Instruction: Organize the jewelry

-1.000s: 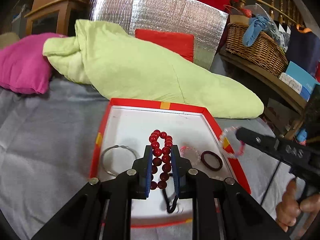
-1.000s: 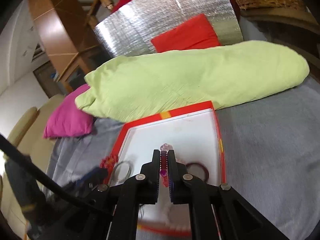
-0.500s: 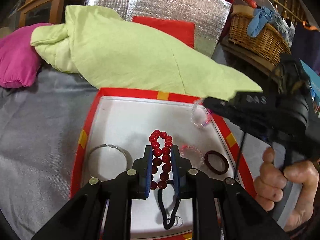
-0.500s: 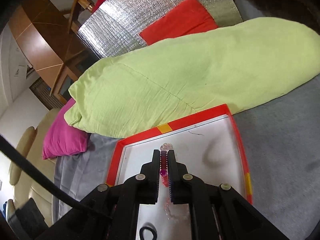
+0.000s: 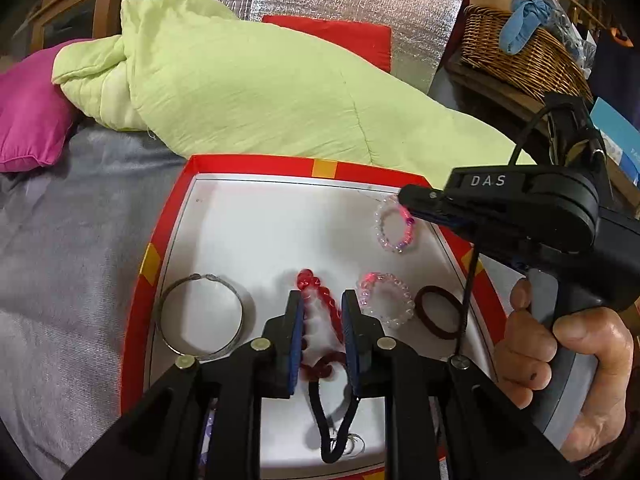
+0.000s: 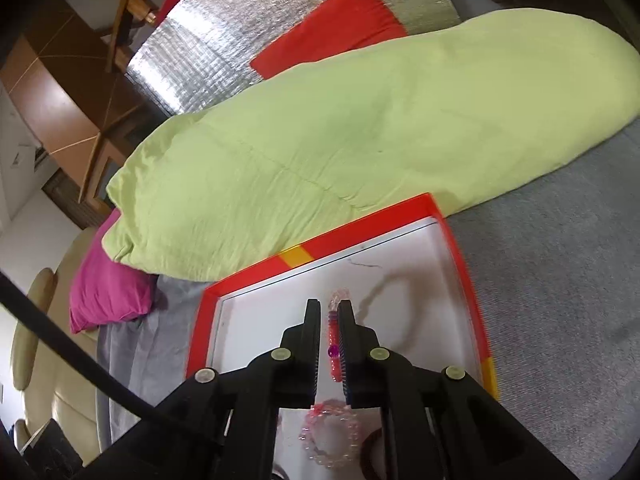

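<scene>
A red-rimmed tray (image 5: pixel 256 163) with a white floor lies on the grey bedcover. My left gripper (image 5: pixel 322 300) has opened, and the red bead bracelet (image 5: pixel 320 300) is blurred between its fingers, dropping onto the tray. My right gripper (image 6: pixel 329 307) is shut on a clear and pink bead bracelet (image 5: pixel 394 228), held above the tray's far right part; it shows edge-on in the right wrist view (image 6: pixel 334 332). On the tray lie a silver bangle (image 5: pixel 200 316), a pale pink bead bracelet (image 5: pixel 386 300), a dark brown hair band (image 5: pixel 438 312) and a black hair tie (image 5: pixel 334 424).
A light green pillow (image 5: pixel 260 88) lies just behind the tray. A magenta cushion (image 5: pixel 28 120) is at the far left. A red cushion (image 5: pixel 348 40) leans on a silver foil panel. A wicker basket (image 5: pixel 520 56) stands on a shelf at the right.
My left gripper has opened and let go of the red bead bracelet, which is falling. My right gripper has carried the clear and pink bracelet in over the tray.
</scene>
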Demonstrator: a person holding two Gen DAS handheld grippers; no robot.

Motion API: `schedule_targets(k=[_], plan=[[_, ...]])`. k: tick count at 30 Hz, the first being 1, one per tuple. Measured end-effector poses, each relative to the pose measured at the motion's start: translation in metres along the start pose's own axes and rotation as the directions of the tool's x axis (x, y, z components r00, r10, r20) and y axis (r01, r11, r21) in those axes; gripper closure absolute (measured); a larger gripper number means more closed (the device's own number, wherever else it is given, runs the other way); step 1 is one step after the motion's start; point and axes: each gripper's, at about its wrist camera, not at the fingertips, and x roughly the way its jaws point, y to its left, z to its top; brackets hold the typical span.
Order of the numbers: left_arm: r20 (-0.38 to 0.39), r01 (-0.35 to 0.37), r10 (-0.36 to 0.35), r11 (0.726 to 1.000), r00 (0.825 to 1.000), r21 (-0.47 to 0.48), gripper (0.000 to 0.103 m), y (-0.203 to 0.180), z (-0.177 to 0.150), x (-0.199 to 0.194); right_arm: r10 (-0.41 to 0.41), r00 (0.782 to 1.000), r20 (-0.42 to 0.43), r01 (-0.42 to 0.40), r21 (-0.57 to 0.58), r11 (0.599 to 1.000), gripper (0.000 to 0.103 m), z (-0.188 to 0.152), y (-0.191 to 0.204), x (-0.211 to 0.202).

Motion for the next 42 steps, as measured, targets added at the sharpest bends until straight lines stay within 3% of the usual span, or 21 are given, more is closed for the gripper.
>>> schedule_targets(k=[5, 9, 11, 14, 16, 20, 25, 30, 34, 37, 40, 42], plan=[[0.036, -0.029, 0.029, 1.0, 0.999, -0.002, 0.056, 0.003, 0.003, -0.011, -0.018, 1.0, 0.003, 0.018, 0.01, 1.0, 0.091, 0.002, -0.006, -0.009], [0.078, -0.058, 0.062, 0.997, 0.995, -0.049, 0.044, 0.016, 0.008, -0.027, -0.02, 1.0, 0.017, 0.02, 0.007, 1.0, 0.089, 0.003, -0.005, -0.024], [0.1, -0.098, 0.106, 0.992, 0.989, -0.081, 0.034, 0.024, 0.011, -0.035, -0.016, 1.0, 0.025, 0.015, 0.008, 1.0, 0.076, 0.003, -0.004, -0.034], [0.121, -0.153, 0.167, 0.981, 0.978, -0.121, 0.032, 0.037, 0.012, -0.046, -0.008, 1.0, 0.03, 0.008, 0.009, 1.0, 0.059, -0.002, -0.001, -0.045], [0.123, -0.17, 0.188, 0.975, 0.975, -0.141, 0.027, 0.043, 0.012, -0.052, -0.01, 1.0, 0.029, 0.01, 0.005, 1.0, 0.053, -0.006, 0.002, -0.052], [0.121, -0.208, 0.225, 0.968, 0.967, -0.14, 0.024, 0.049, 0.009, -0.063, -0.019, 1.0, 0.018, 0.019, -0.023, 1.0, 0.052, -0.016, 0.012, -0.068], [0.103, -0.311, 0.318, 0.947, 0.943, -0.074, 0.022, 0.053, 0.003, -0.076, -0.1, 0.994, 0.038, 0.104, -0.136, 0.985, 0.042, -0.031, 0.031, -0.091], [0.104, -0.362, 0.367, 0.93, 0.924, -0.065, 0.021, 0.06, -0.008, -0.098, -0.173, 0.982, 0.071, 0.186, -0.27, 0.945, 0.041, -0.06, 0.05, -0.118], [0.127, -0.405, 0.408, 0.913, 0.904, -0.052, 0.02, 0.056, -0.02, -0.119, -0.202, 0.975, 0.089, 0.22, -0.299, 0.929, 0.038, -0.083, 0.054, -0.141], [0.159, -0.432, 0.432, 0.901, 0.888, -0.032, 0.017, 0.046, -0.034, -0.137, -0.216, 0.972, 0.088, 0.233, -0.312, 0.921, 0.038, -0.101, 0.054, -0.155], [0.173, -0.435, 0.428, 0.901, 0.887, -0.002, 0.016, 0.03, -0.047, -0.152, -0.231, 0.969, 0.089, 0.248, -0.338, 0.908, 0.038, -0.128, 0.057, -0.173], [0.203, -0.45, 0.436, 0.893, 0.877, 0.026, 0.015, 0.016, -0.058, -0.165, -0.236, 0.966, 0.103, 0.257, -0.359, 0.897, 0.038, -0.144, 0.059, -0.186]])
